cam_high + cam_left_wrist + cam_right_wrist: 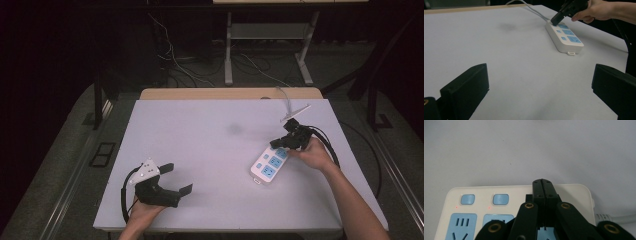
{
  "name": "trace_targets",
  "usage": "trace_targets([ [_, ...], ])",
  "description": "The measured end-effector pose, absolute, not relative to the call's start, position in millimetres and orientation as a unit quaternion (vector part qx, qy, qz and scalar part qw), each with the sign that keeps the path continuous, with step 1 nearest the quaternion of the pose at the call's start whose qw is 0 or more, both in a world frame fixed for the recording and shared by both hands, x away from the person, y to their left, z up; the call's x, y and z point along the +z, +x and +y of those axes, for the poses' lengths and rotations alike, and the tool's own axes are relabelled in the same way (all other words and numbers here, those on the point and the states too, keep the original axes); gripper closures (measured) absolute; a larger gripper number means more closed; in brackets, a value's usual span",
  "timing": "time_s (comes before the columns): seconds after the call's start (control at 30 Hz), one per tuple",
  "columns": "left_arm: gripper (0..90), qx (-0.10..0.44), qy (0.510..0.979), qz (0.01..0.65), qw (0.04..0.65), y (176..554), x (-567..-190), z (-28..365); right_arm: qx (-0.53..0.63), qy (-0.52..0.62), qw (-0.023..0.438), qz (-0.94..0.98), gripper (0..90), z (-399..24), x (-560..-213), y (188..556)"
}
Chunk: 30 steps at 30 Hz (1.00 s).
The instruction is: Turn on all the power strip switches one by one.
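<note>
White table [210, 150], power strip [270, 164] lying diagonally, cord end far-right, right claw [276, 142] closed on it, left claw [180, 178] spread apart.

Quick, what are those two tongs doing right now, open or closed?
Left tongs: open, holding nothing.
Right tongs: closed, holding nothing, tips down on the power strip.

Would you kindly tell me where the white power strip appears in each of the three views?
High view: the power strip lies right of centre, angled, under the right gripper.
Left gripper view: upper right, near the table's far side.
Right gripper view: along the bottom, beneath the shut jaws.
Shared landmark: its blue switch buttons.
</note>
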State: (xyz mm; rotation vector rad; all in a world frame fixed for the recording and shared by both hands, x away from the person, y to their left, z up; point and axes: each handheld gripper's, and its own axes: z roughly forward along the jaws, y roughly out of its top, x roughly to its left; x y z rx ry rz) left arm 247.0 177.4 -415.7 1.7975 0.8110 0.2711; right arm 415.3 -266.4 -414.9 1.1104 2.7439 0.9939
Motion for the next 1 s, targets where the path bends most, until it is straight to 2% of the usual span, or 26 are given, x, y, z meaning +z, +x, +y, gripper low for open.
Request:
trace_targets([
  [0.67, 0.0, 0.112, 0.759, 0.342, 0.543, 248.5, -416.8, 176.5, 0.308, 0.369, 0.01, 0.877, 90.0, -265.2, -411.0, 413.3],
  [1.0, 0.0, 0.11, 0.759, 0.34, 0.544, 247.8, -416.7, 175.5, 0.324, 0.374, 0.022, 0.869, 88.4, -272.7, -398.3, 406.1],
])
